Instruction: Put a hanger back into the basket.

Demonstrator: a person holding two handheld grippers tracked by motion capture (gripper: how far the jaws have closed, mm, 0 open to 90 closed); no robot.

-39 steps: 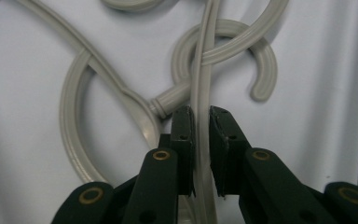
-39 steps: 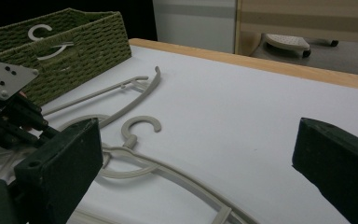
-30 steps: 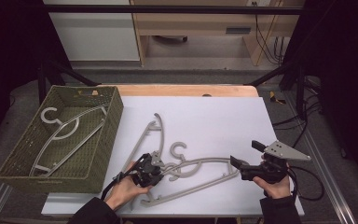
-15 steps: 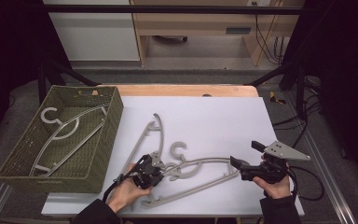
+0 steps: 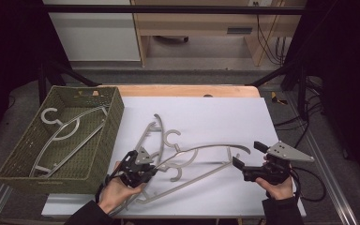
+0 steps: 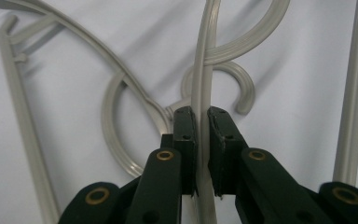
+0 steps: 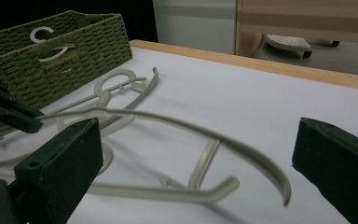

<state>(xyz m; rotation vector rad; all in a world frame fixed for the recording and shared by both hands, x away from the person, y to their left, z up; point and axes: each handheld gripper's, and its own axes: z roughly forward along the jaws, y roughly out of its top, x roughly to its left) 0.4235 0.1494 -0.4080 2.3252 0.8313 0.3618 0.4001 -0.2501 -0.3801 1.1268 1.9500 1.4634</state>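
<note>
Left tongs (image 5: 146, 169) clamped on hanger (image 5: 201, 150), its arm now lifted

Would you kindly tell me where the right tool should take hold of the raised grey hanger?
Grip the hanger's free curved arm end, approaching level from the right: it hangs clear of the table, facing the open right tool, while the left tool pinches the opposite arm.

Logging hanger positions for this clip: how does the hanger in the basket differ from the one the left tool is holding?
The hanger in the basket lies loose inside the green woven basket, touched by nothing; the held hanger is out on the white table, pinched at one end by the left tool. The basket hanger rests alone; the held hanger overlaps another hanger beneath it. Both are grey plastic with curved hooks.
</note>
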